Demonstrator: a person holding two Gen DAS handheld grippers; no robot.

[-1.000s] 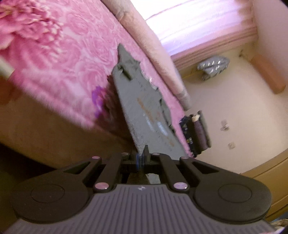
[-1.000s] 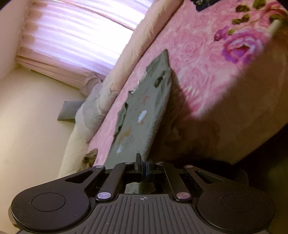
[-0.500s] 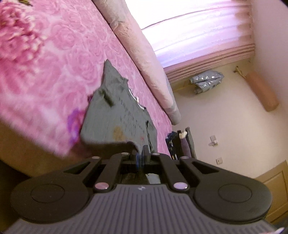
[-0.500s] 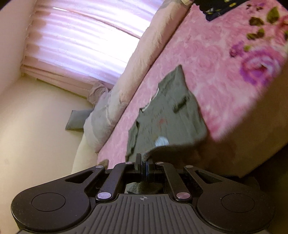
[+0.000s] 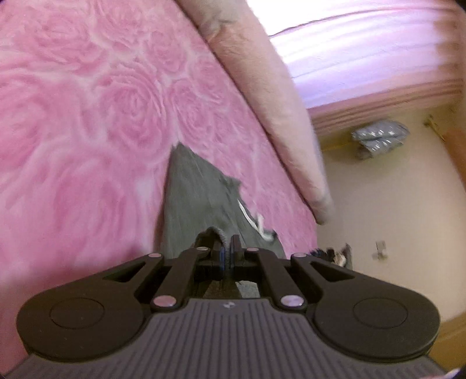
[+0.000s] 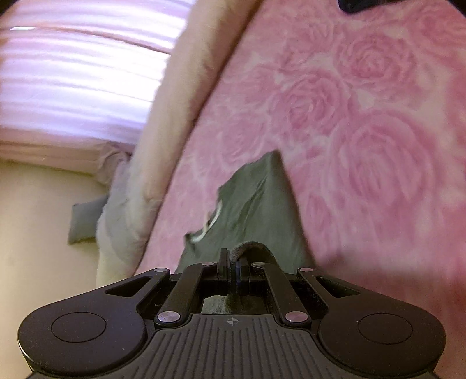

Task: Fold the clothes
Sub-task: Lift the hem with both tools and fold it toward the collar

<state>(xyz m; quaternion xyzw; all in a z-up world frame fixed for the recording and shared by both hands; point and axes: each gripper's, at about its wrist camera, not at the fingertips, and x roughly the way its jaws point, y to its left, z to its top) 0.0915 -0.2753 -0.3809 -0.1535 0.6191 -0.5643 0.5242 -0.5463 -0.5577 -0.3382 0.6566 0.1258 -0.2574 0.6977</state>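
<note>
A grey T-shirt (image 5: pixel 198 198) lies on the pink rose-patterned bed cover (image 5: pixel 87 116), its white-lined collar toward the bolster. My left gripper (image 5: pixel 225 247) is shut on a folded edge of the shirt, low over the bed. In the right wrist view the same shirt (image 6: pixel 253 204) spreads ahead on the cover (image 6: pixel 364 116). My right gripper (image 6: pixel 231 259) is shut on another pinch of its edge. The cloth under both grippers is hidden.
A long beige bolster (image 5: pixel 262 87) runs along the far side of the bed, also in the right wrist view (image 6: pixel 180 102). Curtains (image 5: pixel 364 52) hang behind it. A grey bundle (image 5: pixel 378 137) lies on the floor. A dark garment (image 6: pixel 358 5) lies on the bed's far part.
Both grippers have carried the shirt's edge forward over the bed, so the hanging shirt now lies folded flat on the cover. The bed's front edge has left both views.
</note>
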